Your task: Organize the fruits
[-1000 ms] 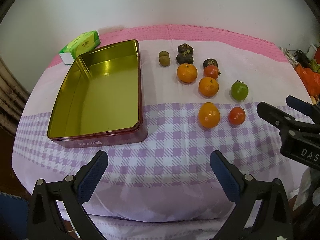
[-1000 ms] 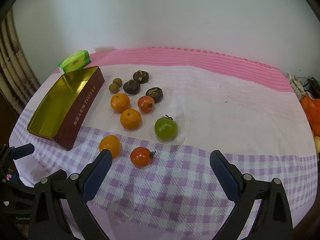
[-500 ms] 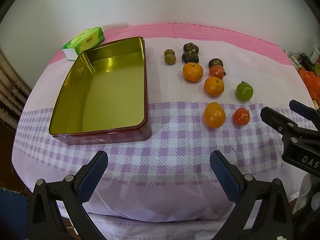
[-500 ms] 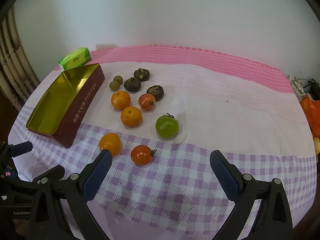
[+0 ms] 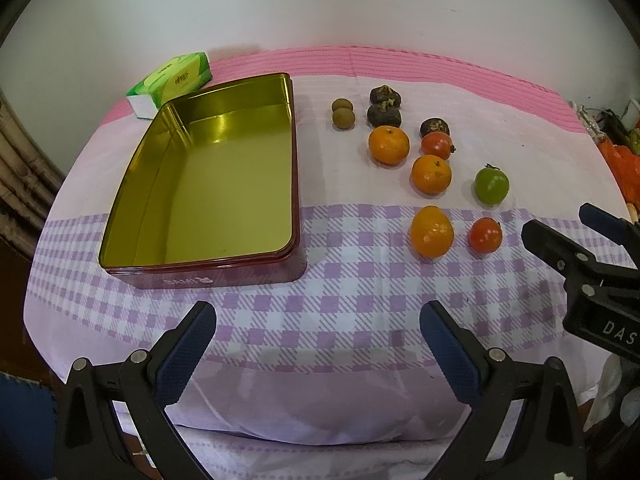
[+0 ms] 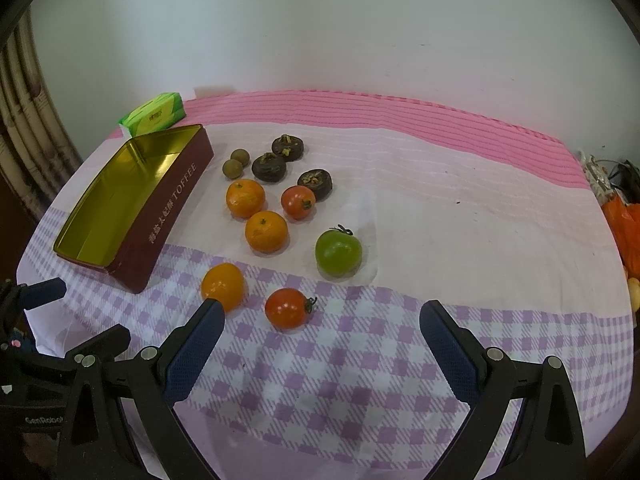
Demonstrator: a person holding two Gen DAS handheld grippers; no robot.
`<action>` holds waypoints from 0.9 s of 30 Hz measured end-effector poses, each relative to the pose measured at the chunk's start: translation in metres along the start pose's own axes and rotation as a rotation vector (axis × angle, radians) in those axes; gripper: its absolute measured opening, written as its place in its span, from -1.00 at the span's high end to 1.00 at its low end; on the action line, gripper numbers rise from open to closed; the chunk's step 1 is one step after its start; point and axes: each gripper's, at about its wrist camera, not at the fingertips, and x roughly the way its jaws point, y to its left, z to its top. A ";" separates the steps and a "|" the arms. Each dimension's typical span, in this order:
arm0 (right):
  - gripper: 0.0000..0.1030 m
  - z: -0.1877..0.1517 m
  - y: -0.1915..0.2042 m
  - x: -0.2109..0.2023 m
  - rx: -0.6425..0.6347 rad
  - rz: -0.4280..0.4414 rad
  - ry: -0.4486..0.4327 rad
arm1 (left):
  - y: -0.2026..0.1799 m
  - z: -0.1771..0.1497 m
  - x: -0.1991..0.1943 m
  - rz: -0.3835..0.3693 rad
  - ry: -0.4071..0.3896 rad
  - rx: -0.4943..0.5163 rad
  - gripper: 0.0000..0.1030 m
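An open, empty red tin with a gold inside stands at the table's left; it also shows in the right wrist view. To its right lie three oranges, two red tomatoes, a green tomato, three dark brown fruits and two small tan fruits. My left gripper is open and empty above the near table edge. My right gripper is open and empty, just short of the nearest red tomato and orange.
A green tissue pack lies behind the tin by the white wall. Orange bags and clutter sit off the table's right edge. The pink and purple-checked cloth hangs over the near edge.
Both grippers have moved a little forward and up; the tin and fruits appear slightly nearer. Both stay open and nothing on the table has moved.
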 end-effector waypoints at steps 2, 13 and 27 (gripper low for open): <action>-0.90 0.000 0.001 0.000 -0.002 -0.001 0.000 | 0.000 0.000 0.000 0.002 -0.001 -0.001 -0.96; -0.90 -0.001 0.005 0.000 -0.016 0.008 0.003 | 0.006 -0.001 0.001 0.008 -0.002 -0.014 -0.96; -0.90 -0.004 0.010 0.003 -0.038 0.019 0.012 | 0.009 -0.002 0.001 0.048 -0.015 -0.023 -0.96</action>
